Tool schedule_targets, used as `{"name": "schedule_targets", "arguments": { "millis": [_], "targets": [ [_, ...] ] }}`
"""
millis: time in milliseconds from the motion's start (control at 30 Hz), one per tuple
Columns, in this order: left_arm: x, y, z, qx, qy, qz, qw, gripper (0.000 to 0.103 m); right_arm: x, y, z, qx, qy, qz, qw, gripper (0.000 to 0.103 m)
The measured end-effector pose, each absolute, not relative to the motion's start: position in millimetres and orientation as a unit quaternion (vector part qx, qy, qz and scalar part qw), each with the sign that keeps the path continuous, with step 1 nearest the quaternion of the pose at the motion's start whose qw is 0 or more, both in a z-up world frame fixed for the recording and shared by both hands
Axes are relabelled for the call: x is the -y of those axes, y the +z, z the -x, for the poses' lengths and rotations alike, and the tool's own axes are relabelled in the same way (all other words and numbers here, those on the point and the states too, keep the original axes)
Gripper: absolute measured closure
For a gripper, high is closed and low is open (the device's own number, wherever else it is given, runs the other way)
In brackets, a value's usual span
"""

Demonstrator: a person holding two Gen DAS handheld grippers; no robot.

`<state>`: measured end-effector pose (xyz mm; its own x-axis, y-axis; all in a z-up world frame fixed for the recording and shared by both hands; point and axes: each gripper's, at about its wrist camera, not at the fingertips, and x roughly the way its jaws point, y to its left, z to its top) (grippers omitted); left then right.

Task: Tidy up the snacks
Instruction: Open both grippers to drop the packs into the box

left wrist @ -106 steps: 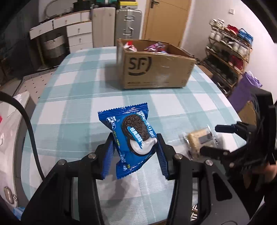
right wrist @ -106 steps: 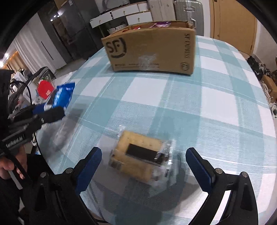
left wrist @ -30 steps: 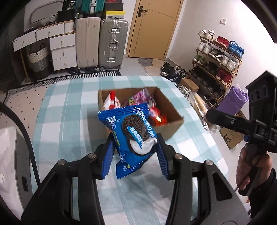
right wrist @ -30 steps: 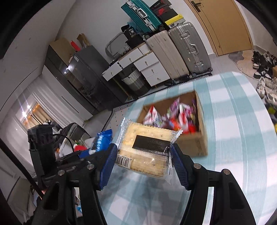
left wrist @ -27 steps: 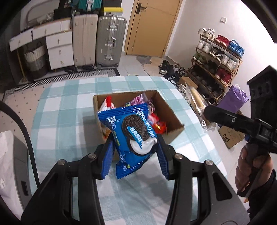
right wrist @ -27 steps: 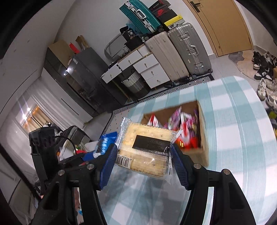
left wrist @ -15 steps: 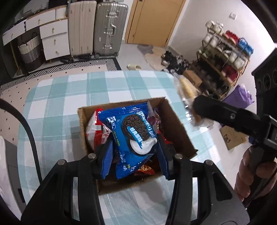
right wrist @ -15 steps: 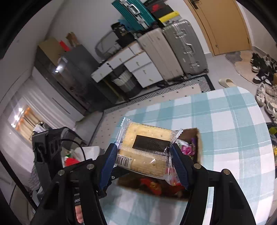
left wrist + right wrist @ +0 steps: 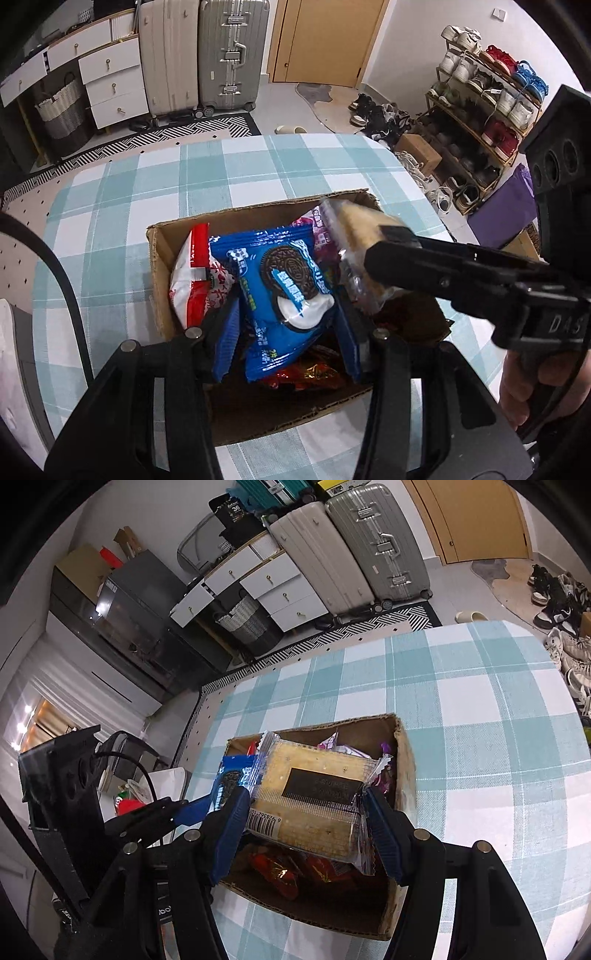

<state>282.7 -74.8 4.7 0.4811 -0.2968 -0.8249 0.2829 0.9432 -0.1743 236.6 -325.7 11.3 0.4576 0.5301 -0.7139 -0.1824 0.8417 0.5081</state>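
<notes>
My left gripper [image 9: 286, 332] is shut on a blue Oreo packet [image 9: 280, 291] and holds it over the open cardboard box [image 9: 159, 266]. My right gripper [image 9: 308, 823] is shut on a clear-wrapped cracker pack [image 9: 314, 794], also above the box [image 9: 404, 771]. In the left wrist view the cracker pack [image 9: 354, 236] and the right gripper's arm reach over the box from the right. The Oreo packet [image 9: 231, 779] shows beside the crackers in the right wrist view. The box holds several red, white and purple snack packets [image 9: 192, 277].
The box stands on a table with a teal and white checked cloth [image 9: 122, 192]. Suitcases [image 9: 229, 55], white drawers [image 9: 107, 85] and a shoe rack [image 9: 487, 92] stand on the floor beyond the table. A dark cabinet [image 9: 140, 627] is at the left.
Both grippers have moved forward and lower over the box, carrying their packets; the box now fills the lower middle of both views. The two grippers are closer together.
</notes>
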Motion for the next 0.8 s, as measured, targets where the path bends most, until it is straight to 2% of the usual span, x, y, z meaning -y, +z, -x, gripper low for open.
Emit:
{"name": "schedule_targets", "arguments": {
  "millis": [233,300,367,467,567,667,800],
  "targets": [
    [67,7,-280,-0.478,-0.168,0.013,0.862,0.06,324,15,-237,-0.469,0.199,-0.172,0.843,0.037],
    [65,9,-278,-0.478,-0.167,0.011,0.862,0.056,324,16,-237,-0.469,0.198,-0.169,0.844,0.037],
    [63,11,-276,-0.477,-0.164,0.012,0.863,0.044,322,18,-235,-0.468,0.194,-0.159,0.847,0.037],
    [57,16,-273,-0.476,-0.16,0.022,0.865,0.033,325,23,-233,-0.46,0.186,-0.16,0.853,0.036],
    [52,20,-269,-0.474,-0.151,0.023,0.867,0.03,325,28,-230,-0.456,0.186,-0.157,0.856,0.028],
    [44,29,-263,-0.468,-0.141,0.026,0.872,0.023,323,33,-227,-0.454,0.187,-0.151,0.858,0.028],
    [35,43,-253,-0.457,-0.131,0.025,0.879,0.023,324,46,-220,-0.442,0.185,-0.155,0.864,0.028]
  ]
}}
